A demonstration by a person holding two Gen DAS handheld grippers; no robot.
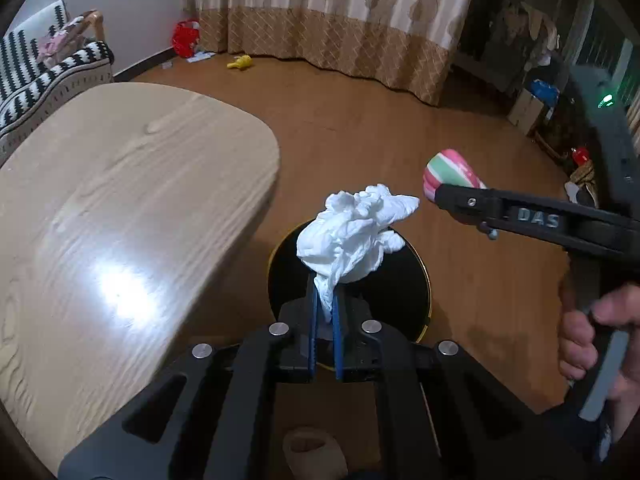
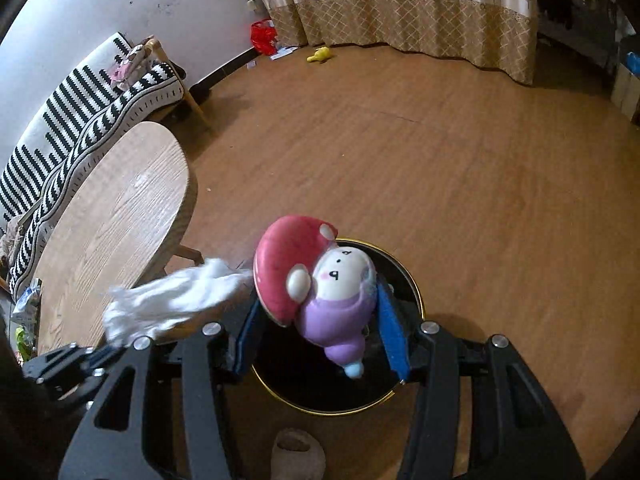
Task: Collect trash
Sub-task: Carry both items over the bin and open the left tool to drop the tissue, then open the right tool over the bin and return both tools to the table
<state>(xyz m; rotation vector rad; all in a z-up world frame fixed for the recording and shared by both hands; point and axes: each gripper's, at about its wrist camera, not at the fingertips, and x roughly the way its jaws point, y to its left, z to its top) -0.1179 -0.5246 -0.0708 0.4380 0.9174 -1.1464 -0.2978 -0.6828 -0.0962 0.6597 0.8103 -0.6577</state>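
Now you're holding both over the bin [image 2: 404,272]: left hand-held gripper [image 1: 325,300] pinching tissue wad [image 1: 352,236], right hand-held gripper [image 2: 320,320] clamping mushroom toy [image 2: 316,280]. Center 'em b4 releasing.

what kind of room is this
Most likely a home living room: a black-and-white striped sofa against the wall, a light wooden oval table, and long beige patterned curtains above the wood floor.

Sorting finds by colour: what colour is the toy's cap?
Pink-red with a white spot, on the mushroom toy; right wrist view shows it best.
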